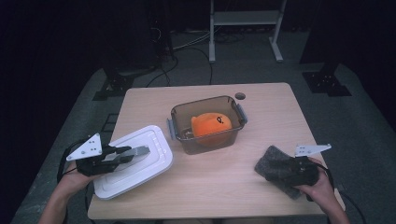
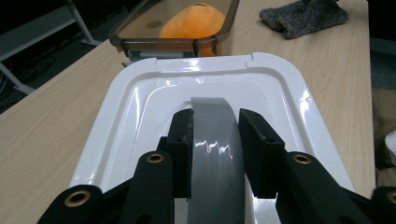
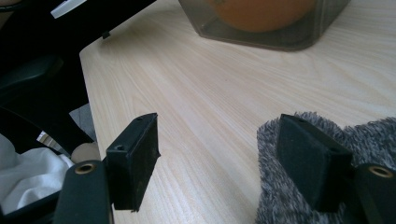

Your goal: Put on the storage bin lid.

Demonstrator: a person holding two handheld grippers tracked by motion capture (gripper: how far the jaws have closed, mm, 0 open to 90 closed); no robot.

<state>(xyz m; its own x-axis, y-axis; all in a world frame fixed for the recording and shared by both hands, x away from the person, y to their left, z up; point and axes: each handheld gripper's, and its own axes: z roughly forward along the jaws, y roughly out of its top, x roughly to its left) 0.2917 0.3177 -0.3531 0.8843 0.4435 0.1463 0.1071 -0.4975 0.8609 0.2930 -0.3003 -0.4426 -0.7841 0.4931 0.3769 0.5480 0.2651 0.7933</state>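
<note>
Centrally, a white rectangular plastic lid (image 2: 154, 112) lies at the light wooden bench's (image 1: 261, 100) near left corner, its grey arched handle (image 2: 212, 144) pinched in the left claw (image 2: 215, 140). Beyond sits the open brown translucent box (image 1: 187, 135) holding an orange plush toy (image 1: 212, 126). Lifting and seating the lid squarely looks next. The right claw (image 3: 217, 154) gapes empty over a grey fuzzy cloth (image 3: 373, 135).

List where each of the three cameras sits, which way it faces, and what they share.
High view: above the person's table edge, looking forward and down; both forearms enter below.
Left gripper view: rides the left claw, looking along the white lid's grey handle to the orange plush.
Right gripper view: rides the right claw, jaws apart, low over the table beside the grey cloth.
All share the brown container.
</note>
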